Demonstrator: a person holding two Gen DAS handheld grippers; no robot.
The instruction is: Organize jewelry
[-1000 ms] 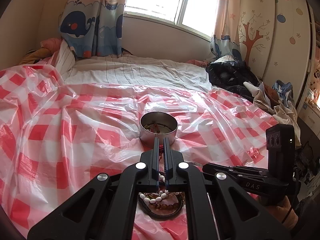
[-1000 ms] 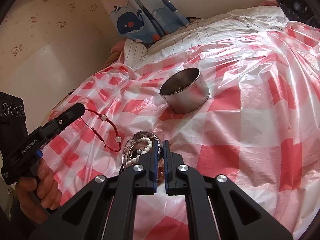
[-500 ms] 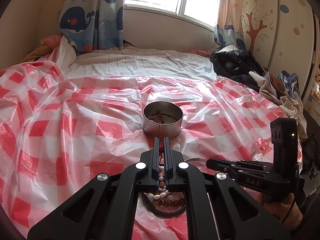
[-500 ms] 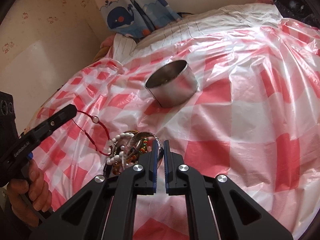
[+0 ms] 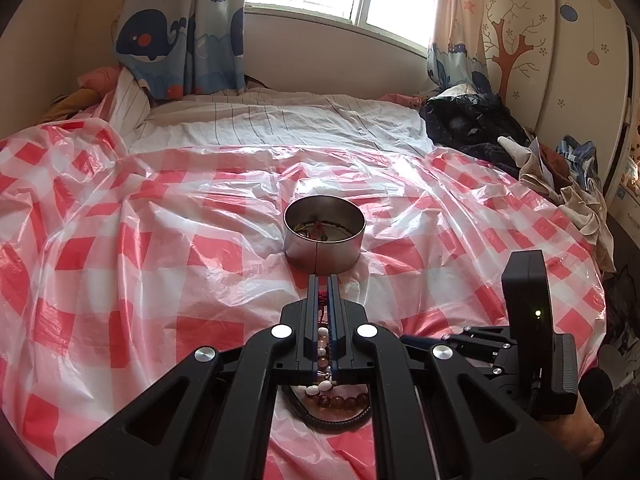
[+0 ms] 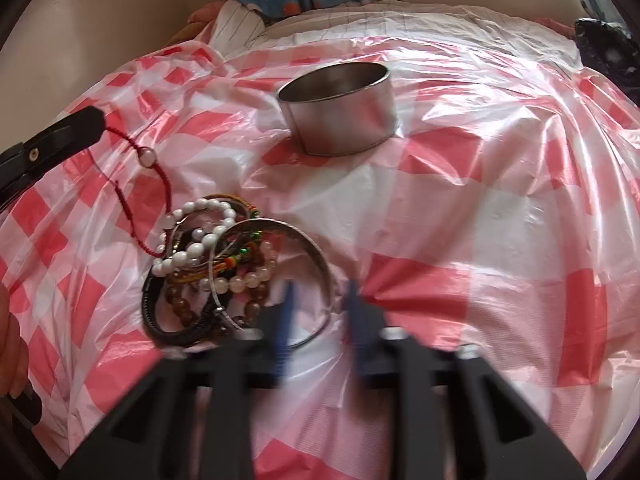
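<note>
Now the left gripper (image 5: 322, 280), jaws pinched on the red cord bracelet (image 6: 138, 168), faces the tin (image 5: 324, 236) straight ahead; the right gripper (image 6: 320, 308) gapes empty.

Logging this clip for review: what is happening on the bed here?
A person is sorting jewelry on a checked plastic sheet. The left hand-held gripper is shut on a red string bracelet, lifted from the bracelet pile. The right hand-held gripper, jaws apart and blurred, sits at the pile. A metal tin stands beyond, some jewelry inside.
</note>
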